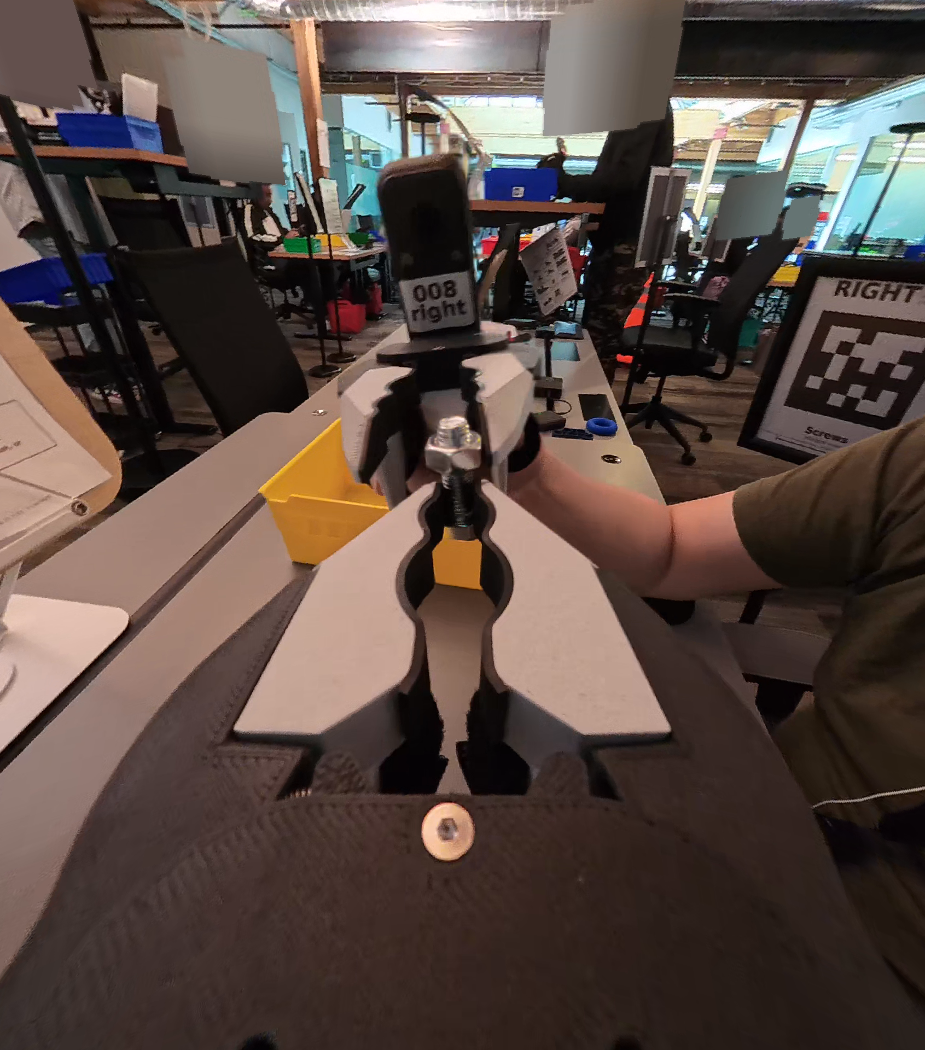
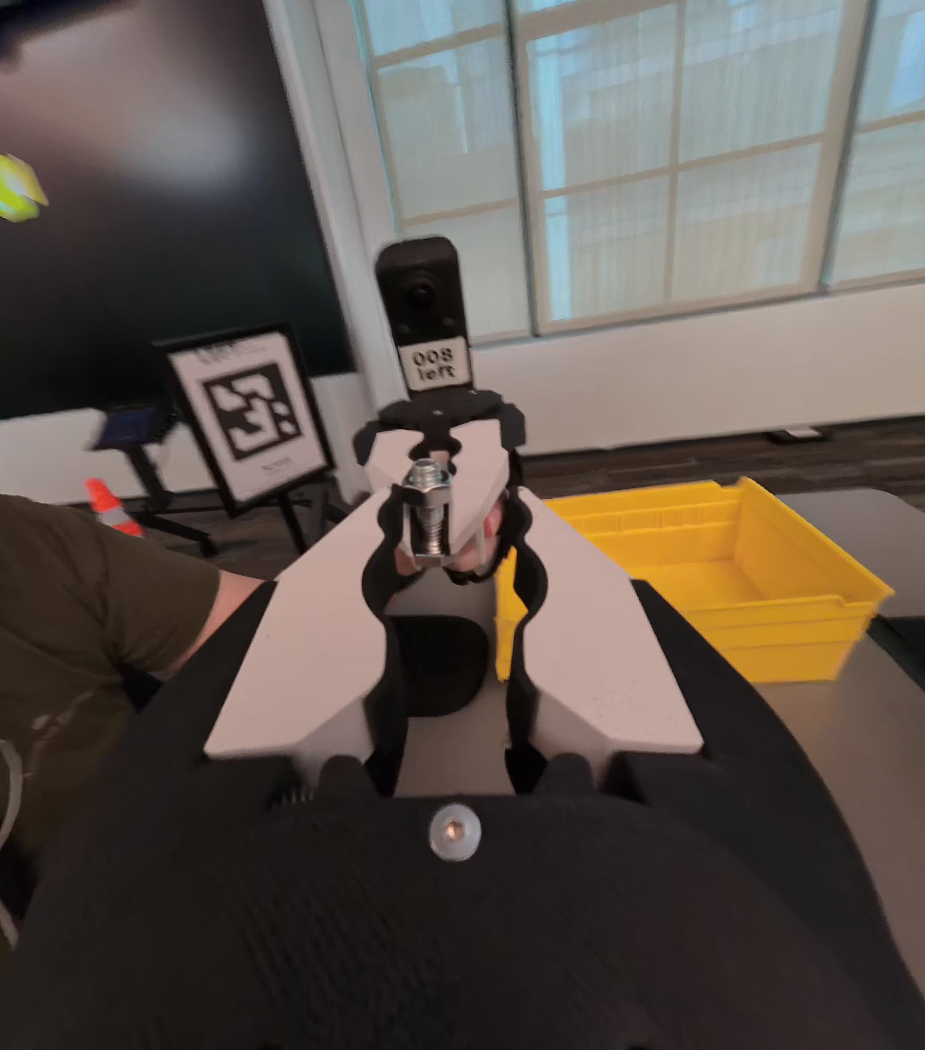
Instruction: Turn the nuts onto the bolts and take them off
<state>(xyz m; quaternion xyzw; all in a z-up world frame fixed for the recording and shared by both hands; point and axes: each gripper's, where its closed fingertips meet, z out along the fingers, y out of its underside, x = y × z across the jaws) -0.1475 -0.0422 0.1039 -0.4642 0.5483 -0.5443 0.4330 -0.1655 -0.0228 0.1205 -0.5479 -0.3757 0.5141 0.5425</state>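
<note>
Our left gripper (image 1: 457,525) fingers clamp the bolt (image 1: 455,500) head; our right gripper (image 2: 437,514) fingers pinch the nut (image 2: 424,490) between their tips. Small, rigid, slick steel: we'd grip flats, never threads.

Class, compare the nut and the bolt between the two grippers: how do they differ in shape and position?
The nut is a short hexagonal ring; the bolt is a long threaded shaft with a head. The bolt stands roughly upright, head lowest; the nut sits around it near the upper end, a little thread showing above. Both are silvery metal, joined together.
</note>
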